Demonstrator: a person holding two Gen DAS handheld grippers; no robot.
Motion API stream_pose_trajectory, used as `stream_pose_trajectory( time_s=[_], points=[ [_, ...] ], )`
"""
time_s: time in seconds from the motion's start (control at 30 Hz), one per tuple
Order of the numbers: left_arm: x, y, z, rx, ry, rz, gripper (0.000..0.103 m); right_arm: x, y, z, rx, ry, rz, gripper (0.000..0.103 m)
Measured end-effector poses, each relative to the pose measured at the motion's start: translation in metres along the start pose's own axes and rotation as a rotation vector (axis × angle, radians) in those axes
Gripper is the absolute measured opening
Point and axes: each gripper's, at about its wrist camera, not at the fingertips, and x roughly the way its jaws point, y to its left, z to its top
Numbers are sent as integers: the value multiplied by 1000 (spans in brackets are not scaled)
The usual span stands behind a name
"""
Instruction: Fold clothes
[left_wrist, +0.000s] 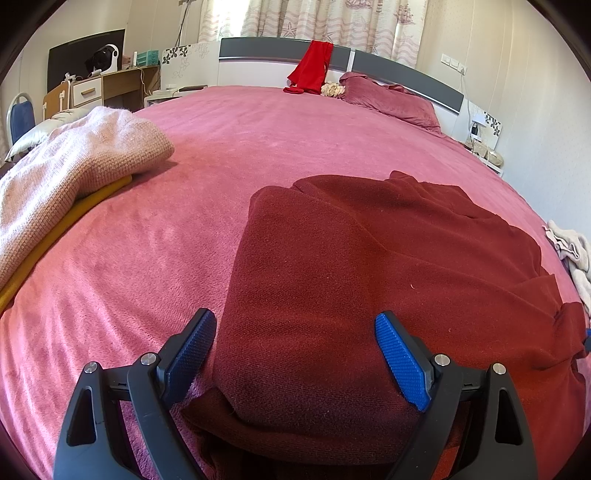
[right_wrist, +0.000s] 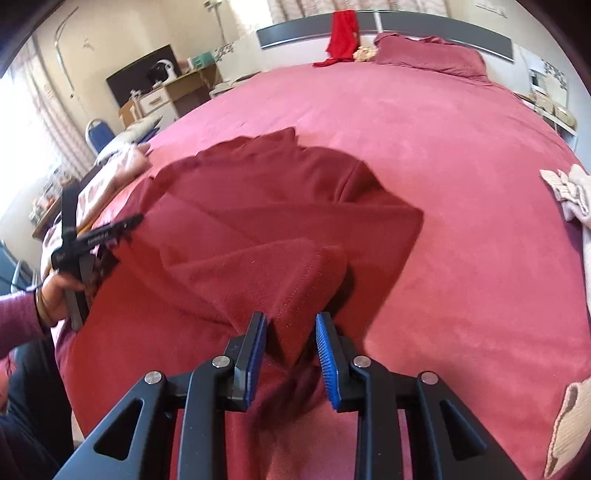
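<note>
A dark red garment (left_wrist: 369, 277) lies partly folded on the pink bed (left_wrist: 258, 140). My left gripper (left_wrist: 295, 332) is open, its blue pads on either side of the garment's near left part, holding nothing. In the right wrist view the same garment (right_wrist: 258, 206) spreads across the bed (right_wrist: 443, 147). My right gripper (right_wrist: 290, 328) is shut on a raised fold of the garment's near edge. The left gripper (right_wrist: 92, 236) shows there at the far left, held in a hand.
A folded pink knit sweater (left_wrist: 74, 166) lies on a yellow garment (left_wrist: 74, 218) at the left. A red cloth (left_wrist: 310, 66) hangs on the headboard beside a pillow (left_wrist: 391, 99). Pale clothes (right_wrist: 569, 192) lie at the bed's right edge. A desk (left_wrist: 110, 85) and chair (left_wrist: 22, 114) stand far left.
</note>
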Motion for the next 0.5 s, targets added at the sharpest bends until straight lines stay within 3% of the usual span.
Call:
stream_pose_trajectory(
  time_s=[0.17, 0.3, 0.5],
  points=[
    [0, 0, 0, 2, 1, 1, 89, 16, 13, 6, -45, 29, 14, 28],
    [0, 1, 1, 1, 1, -4, 89, 6, 5, 4, 29, -22, 107, 28],
    [1, 1, 1, 0, 0, -8, 89, -3, -15, -12, 67, -28, 83, 30]
  ],
)
